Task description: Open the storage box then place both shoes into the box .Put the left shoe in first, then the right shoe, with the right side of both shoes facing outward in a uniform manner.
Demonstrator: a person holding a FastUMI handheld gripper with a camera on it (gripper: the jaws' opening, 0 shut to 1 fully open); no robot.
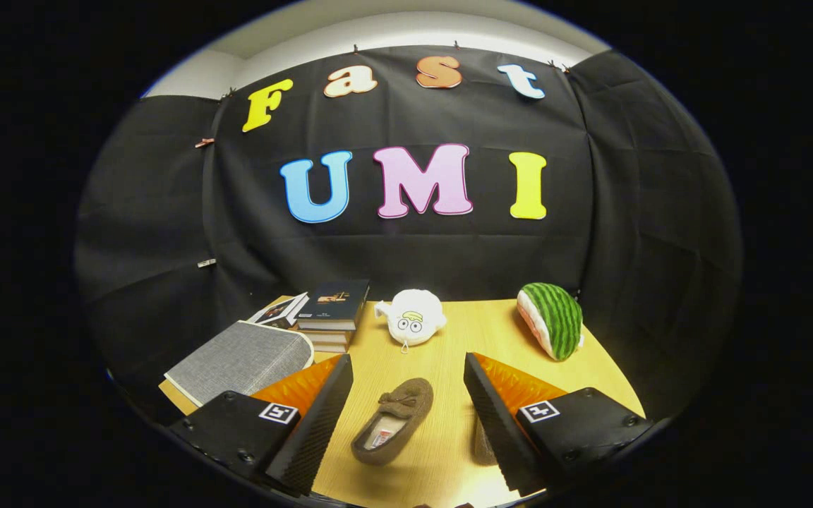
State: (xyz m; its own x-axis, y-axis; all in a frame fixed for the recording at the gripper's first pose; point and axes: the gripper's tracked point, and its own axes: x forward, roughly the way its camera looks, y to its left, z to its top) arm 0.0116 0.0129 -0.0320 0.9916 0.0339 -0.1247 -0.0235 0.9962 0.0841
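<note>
Two brown, fuzzy slippers lie on a pale wooden worktop (449, 331) in the booth. One brown slipper with a small bow on its toe (394, 420) sits in the gap between the fingers of the hand-held tool (408, 391), its toe pointing away and its opening facing up, touching neither finger. The second brown slipper (483, 443) shows as a sliver, tucked against and mostly hidden behind the right finger.

The tool's fingers are spread wide apart and pinch nothing; they hover over the near part of the worktop.

Off to the left, just beyond the left finger, rests a grey fabric-covered storage box with a rounded corner (243, 360); its lid looks closed, lying flat on top. Behind it stands a short stack of books with a dark-covered volume uppermost (333, 310), and a further book or magazine (279, 310) leans beside the stack.

Farther back, near the middle of the worktop, sits a white plush toy with cartoon eyes (413, 317). Well to its right, near the far right corner, lies a plush slice of watermelon with a green striped rind (552, 320). Black cloth hangs behind the worktop as the booth's wall.
</note>
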